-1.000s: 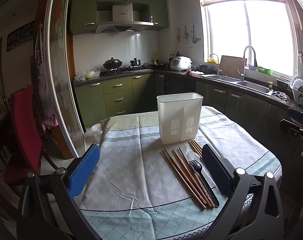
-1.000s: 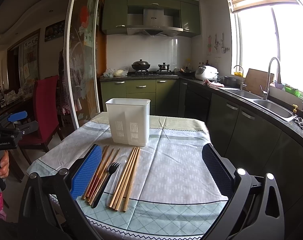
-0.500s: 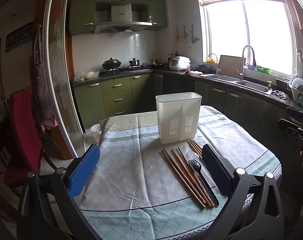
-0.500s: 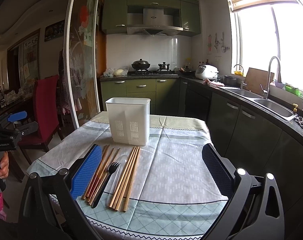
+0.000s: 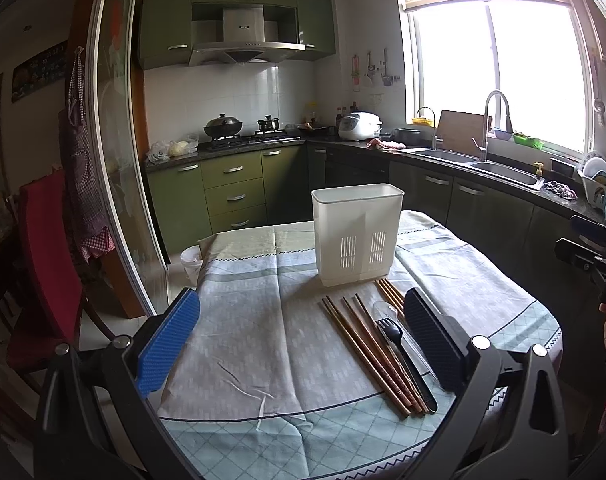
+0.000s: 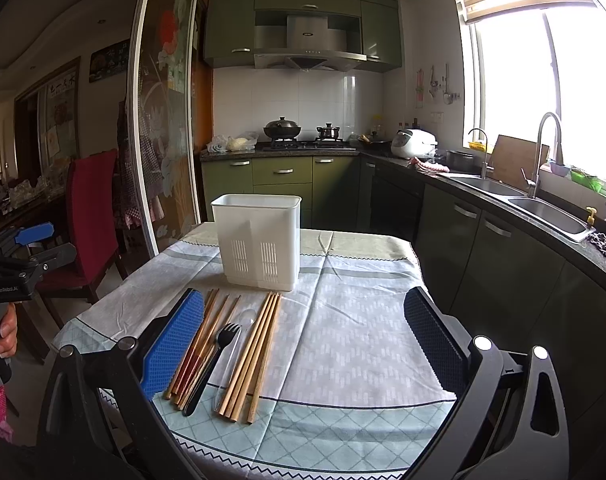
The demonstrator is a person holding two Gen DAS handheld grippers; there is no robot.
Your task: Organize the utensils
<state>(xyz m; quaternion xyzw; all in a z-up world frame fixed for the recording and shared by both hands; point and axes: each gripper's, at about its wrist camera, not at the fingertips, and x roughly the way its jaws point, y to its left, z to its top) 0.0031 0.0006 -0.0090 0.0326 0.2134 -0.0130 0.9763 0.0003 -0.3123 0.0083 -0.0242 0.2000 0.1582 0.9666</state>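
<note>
A white plastic utensil holder (image 5: 357, 236) stands upright on the table, also in the right wrist view (image 6: 258, 238). In front of it lie several wooden chopsticks (image 5: 363, 350) (image 6: 251, 356), a black plastic fork (image 5: 403, 356) (image 6: 211, 364) and a clear plastic spoon (image 6: 233, 364). My left gripper (image 5: 303, 344) is open and empty, above the near table edge, left of the utensils. My right gripper (image 6: 303, 344) is open and empty, to the right of the utensils; its left finger overlaps the chopsticks in view.
The table carries a pale green patterned cloth (image 5: 263, 320). A red chair (image 6: 91, 216) stands to the left by a glass sliding door (image 5: 119, 184). Green kitchen cabinets (image 5: 231, 192), a stove and a sink counter (image 6: 543, 208) lie behind and to the right.
Both views have barely shifted. Nothing was taken hold of or let go.
</note>
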